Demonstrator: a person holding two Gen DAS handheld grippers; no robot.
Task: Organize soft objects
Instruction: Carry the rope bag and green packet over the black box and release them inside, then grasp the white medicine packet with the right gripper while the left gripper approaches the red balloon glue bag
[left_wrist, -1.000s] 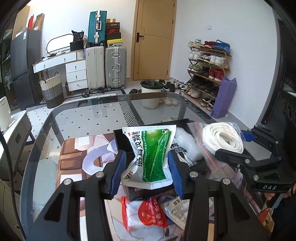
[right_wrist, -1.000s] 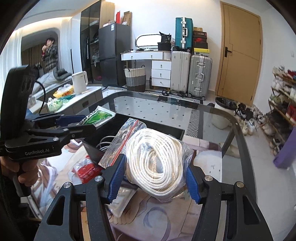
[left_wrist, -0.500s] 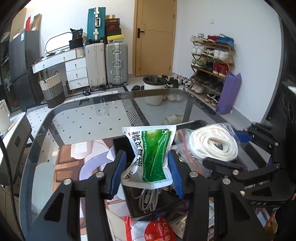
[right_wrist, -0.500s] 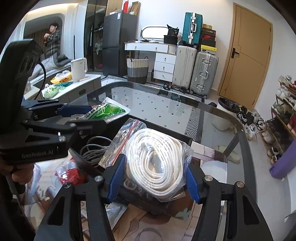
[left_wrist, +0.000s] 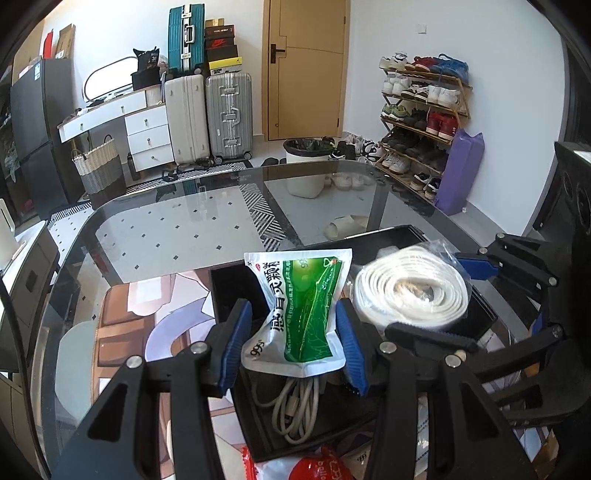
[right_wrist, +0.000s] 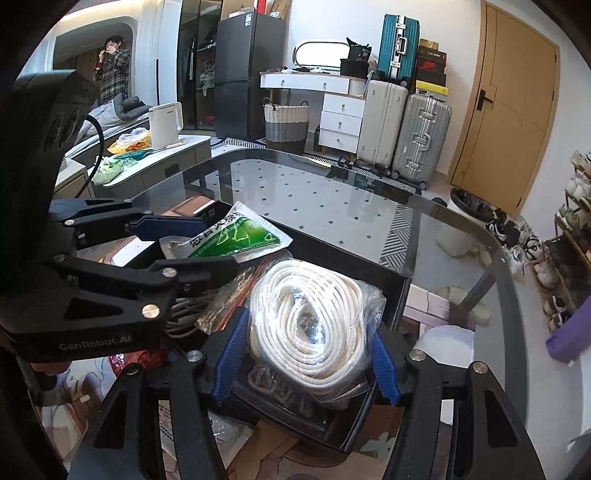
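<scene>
Left claw (left_wrist: 293, 341) clamped on green sachet (left_wrist: 301, 308), long axis toward 12 o'clock, above black tray (left_wrist: 225, 286). Right claw (right_wrist: 308, 360), jaws just opening, brackets bagged rope coil (right_wrist: 308, 321) over the tray's 3 o'clock side.

Coiled grey cable (left_wrist: 295, 410) crowding black tray (left_wrist: 229, 284)

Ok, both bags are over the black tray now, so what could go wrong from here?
The right tongs have just been opening around the bagged coil of white rope, which bulges over the black tray's near rim and might slide out. The green-and-white sachet, gripped in the left tongs, would drop onto the grey cable, possibly resting tilted.
</scene>
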